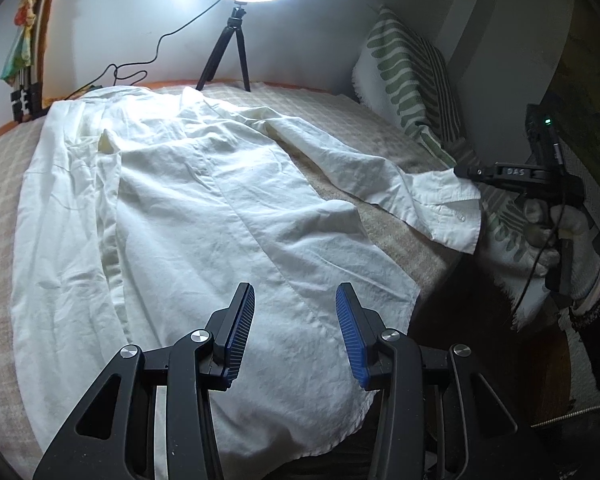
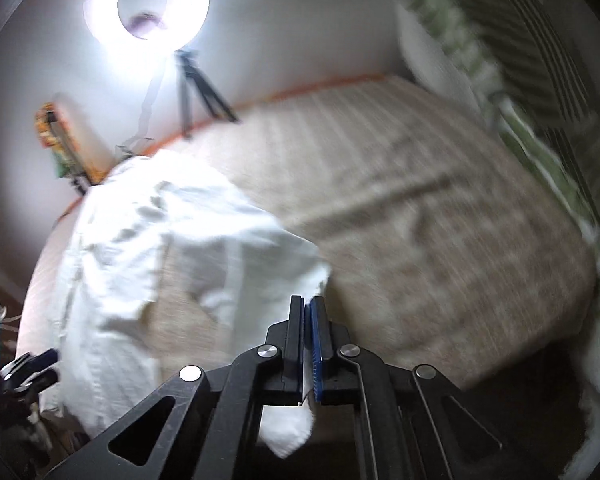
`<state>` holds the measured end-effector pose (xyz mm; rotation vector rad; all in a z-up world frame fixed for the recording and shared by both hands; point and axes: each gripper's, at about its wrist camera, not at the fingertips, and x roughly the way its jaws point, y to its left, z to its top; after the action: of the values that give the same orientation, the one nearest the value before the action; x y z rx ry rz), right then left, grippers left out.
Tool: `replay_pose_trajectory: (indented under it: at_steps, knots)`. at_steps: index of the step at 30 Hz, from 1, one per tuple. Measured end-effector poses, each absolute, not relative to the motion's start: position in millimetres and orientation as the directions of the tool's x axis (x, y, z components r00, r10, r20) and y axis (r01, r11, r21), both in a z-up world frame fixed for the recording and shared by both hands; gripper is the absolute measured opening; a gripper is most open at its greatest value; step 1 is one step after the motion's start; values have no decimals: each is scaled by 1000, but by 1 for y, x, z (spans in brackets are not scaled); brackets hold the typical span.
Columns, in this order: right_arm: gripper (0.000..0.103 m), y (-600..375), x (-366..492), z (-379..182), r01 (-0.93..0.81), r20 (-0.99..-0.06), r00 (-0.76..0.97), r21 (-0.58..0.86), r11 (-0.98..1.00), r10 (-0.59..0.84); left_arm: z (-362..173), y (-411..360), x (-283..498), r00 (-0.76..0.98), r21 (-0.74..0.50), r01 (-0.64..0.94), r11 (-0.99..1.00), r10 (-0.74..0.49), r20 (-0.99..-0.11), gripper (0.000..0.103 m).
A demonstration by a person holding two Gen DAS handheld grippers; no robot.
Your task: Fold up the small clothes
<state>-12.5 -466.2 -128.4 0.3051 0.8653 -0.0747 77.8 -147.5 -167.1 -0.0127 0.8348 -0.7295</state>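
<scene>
I saw a white, creased cotton button-up shirt (image 1: 204, 208) spread flat along the beige checked bed cover (image 1: 364, 120), its hem draped over the near edge. Its one long sleeve (image 1: 340, 160) stretched toward the right edge, the buttoned cuff (image 1: 448, 212) lifted clear of the cover, pinched at its corner.

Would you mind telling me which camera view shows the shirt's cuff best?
The left wrist view: the cuff is sharp, buttons visible, pinched by the right gripper. The right wrist view shows only a blurred white scrap between shut fingers.
</scene>
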Motion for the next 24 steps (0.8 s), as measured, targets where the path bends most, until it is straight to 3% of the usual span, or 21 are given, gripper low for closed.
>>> replay_pose_trajectory:
  at_steps: [9, 15, 18, 19, 24]
  knots:
    - [0, -348, -9, -110, -160, -688, 653, 282, 946, 316, -170, -134, 87, 430, -402, 517, 756, -636, -641, 41]
    - [2, -284, 0, -145, -327, -733, 507, 323, 888, 453, -175, -126, 86, 415, -453, 496, 741, -660, -626, 41]
    - [17, -273, 0, -157, -360, -756, 447, 337, 870, 478, -178, -120, 85, 403, -483, 489, 726, -679, -613, 41]
    - [33, -273, -1, -157, -363, -752, 437, 354, 862, 493, -178, -120, 85, 395, -492, 489, 720, -686, -611, 42]
    - [36, -299, 5, -138, -375, -698, 453, 415, 829, 554, -184, -128, 92, 356, -543, 478, 690, -718, -599, 47]
